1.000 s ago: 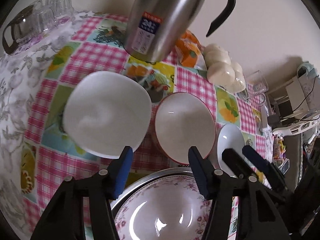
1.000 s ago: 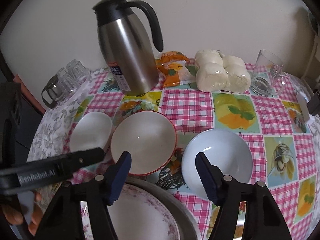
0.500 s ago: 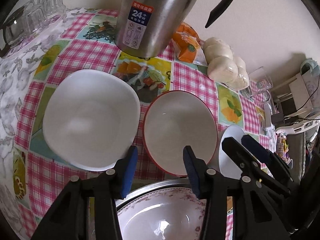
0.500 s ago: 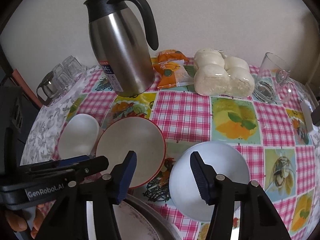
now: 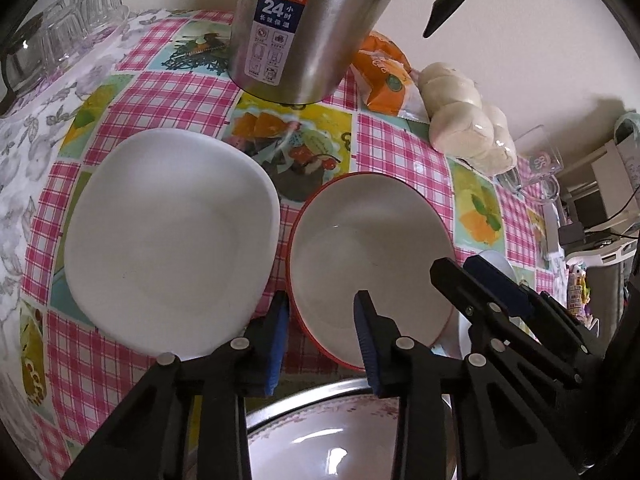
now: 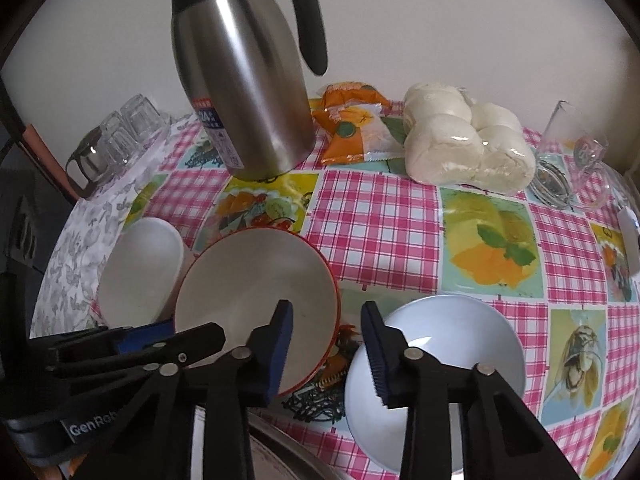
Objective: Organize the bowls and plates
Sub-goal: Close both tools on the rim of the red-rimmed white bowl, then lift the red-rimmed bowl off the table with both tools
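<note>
Near edge: floral bowl (image 5: 320, 440) in a metal basin (image 5: 304, 402).
Middle row: square bowl (image 5: 168, 236) left, rimmed bowl (image 5: 372, 248) centre, round bowl (image 6: 436, 364) right.
Behind: flask (image 6: 244, 76), snack packet (image 6: 352, 124), buns (image 6: 464, 140), on the bench (image 6: 380, 216).

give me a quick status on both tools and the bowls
Left tool open, straddling near rim of red-rimmed bowl. Right tool open, empty, between that bowl and white bowl. Square white bowl close beside; nothing lifted.
</note>
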Demonstrator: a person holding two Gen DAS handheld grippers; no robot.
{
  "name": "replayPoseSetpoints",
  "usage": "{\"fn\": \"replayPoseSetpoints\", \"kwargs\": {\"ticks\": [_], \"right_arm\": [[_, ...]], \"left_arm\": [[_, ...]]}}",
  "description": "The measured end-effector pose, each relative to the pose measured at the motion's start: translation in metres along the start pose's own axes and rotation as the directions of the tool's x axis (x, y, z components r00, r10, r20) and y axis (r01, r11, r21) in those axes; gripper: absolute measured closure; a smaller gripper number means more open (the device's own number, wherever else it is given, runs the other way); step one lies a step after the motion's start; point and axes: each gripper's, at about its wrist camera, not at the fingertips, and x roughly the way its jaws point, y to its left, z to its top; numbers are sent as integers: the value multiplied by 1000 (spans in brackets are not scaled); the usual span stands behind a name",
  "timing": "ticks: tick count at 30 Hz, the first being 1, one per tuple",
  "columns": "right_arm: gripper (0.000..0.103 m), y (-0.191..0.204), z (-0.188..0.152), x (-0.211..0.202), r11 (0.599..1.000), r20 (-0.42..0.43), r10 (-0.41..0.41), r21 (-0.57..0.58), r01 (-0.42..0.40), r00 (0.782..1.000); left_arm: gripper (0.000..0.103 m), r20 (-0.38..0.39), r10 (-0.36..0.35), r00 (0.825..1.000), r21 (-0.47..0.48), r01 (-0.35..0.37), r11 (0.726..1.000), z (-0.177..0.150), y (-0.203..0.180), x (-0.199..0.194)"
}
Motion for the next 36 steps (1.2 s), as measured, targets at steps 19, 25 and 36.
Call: {"fn": "replayPoseSetpoints", "kwargs": {"ticks": [19, 25, 36], "right_arm": [[83, 5, -1, 24, 1000, -38, -5, -23, 4, 999], [83, 3, -5, 17, 1000, -20, 11, -15, -12, 1000], [83, -6, -6, -20, 1000, 58, 24, 19, -25, 998]], "left_arm": [[81, 20, 73, 997, 13, -73, 997, 2, 0, 13], [81, 49, 89, 995, 42, -91, 995, 0, -5, 6], [81, 146, 54, 988, 85, -67, 994, -8, -20, -33]]}}
